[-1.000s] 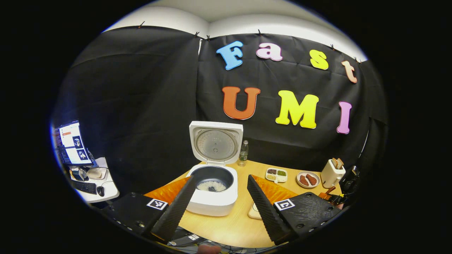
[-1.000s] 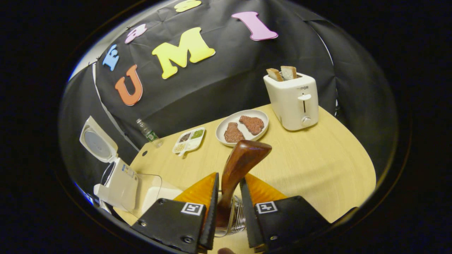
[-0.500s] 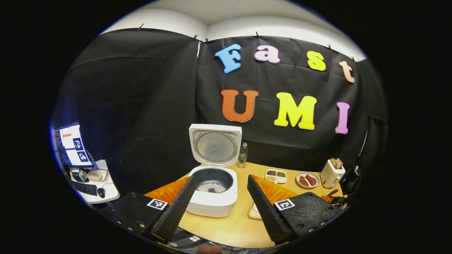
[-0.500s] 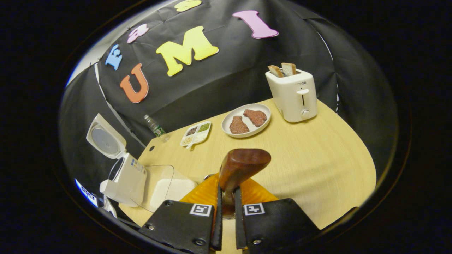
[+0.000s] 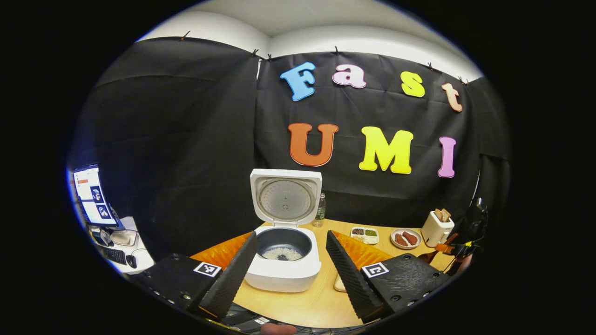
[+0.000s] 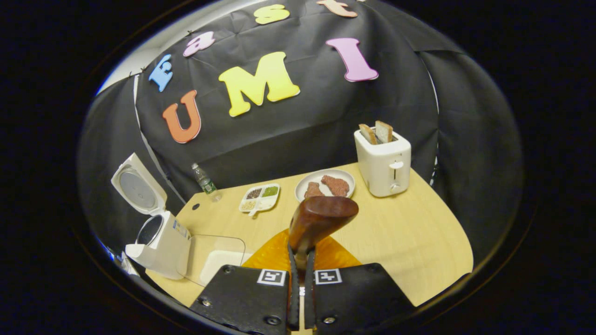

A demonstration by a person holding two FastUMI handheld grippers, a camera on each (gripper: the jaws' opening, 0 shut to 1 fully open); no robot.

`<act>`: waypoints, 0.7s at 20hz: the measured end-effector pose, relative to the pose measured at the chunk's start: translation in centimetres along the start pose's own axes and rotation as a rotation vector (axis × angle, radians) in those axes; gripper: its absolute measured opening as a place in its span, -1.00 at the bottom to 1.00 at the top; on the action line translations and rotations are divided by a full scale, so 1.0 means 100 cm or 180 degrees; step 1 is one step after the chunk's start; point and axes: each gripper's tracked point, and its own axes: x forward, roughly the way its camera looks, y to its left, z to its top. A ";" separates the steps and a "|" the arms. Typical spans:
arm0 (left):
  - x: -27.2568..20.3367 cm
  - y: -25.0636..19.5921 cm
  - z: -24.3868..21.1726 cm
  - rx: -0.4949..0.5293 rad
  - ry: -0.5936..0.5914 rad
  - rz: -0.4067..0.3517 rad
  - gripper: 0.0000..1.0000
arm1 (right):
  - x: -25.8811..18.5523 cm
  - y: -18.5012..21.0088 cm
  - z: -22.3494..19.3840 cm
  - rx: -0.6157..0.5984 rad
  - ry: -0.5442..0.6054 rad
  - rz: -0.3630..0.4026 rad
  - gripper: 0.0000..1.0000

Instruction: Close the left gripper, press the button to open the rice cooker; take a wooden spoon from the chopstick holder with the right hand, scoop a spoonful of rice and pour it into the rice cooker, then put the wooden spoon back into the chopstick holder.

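On the table [image 6: 419, 232] your rice cooker [image 5: 285, 260] stands lid-up with rice in the pot, your left hand-held gripper [image 5: 291, 270] hangs spread wide before it, and your right hand-held gripper [image 6: 300, 267] is clamped on the wooden spoon [image 6: 316, 218].

The right gripper [image 6: 300, 279] clamps its fingers [image 6: 292, 274] on the wooden spoon [image 6: 316, 221] above the bench [image 6: 419, 242], with the open rice cooker [image 6: 158, 242] far left and a toaster [image 6: 384, 163] beyond a plate [image 6: 347, 179].
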 end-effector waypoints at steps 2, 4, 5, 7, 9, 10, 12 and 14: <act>0.006 0.008 -0.001 0.0059 -0.0046 -0.0113 0.88 | -0.017 0.023 0.016 -0.0079 -0.0103 0.0007 -0.82; 0.012 0.019 -0.002 0.0147 -0.0090 -0.0192 0.89 | -0.030 0.061 0.028 -0.0126 -0.0170 0.0114 -0.82; 0.013 0.024 -0.003 0.0181 -0.0100 -0.0228 0.89 | -0.032 0.081 0.031 -0.0155 -0.0192 0.0166 -0.82; 0.013 0.032 -0.006 0.0226 -0.0098 -0.0297 0.88 | -0.030 0.120 0.028 -0.0215 -0.0193 0.0290 -0.82; 0.015 0.040 -0.010 0.0256 -0.0084 -0.0325 0.89 | -0.018 0.153 0.015 -0.0306 -0.0136 0.0348 -0.82; 0.013 0.044 -0.012 0.0236 -0.0069 -0.0338 0.88 | -0.010 0.162 0.005 -0.0390 -0.0092 0.0332 -0.81; 0.012 0.051 -0.017 0.0160 -0.0009 -0.0344 0.88 | 0.008 0.177 -0.020 -0.0585 0.0003 0.0269 -0.82; 0.010 0.060 -0.023 0.0102 0.0056 -0.0324 0.89 | 0.028 0.180 -0.048 -0.0861 0.0104 0.0128 -0.82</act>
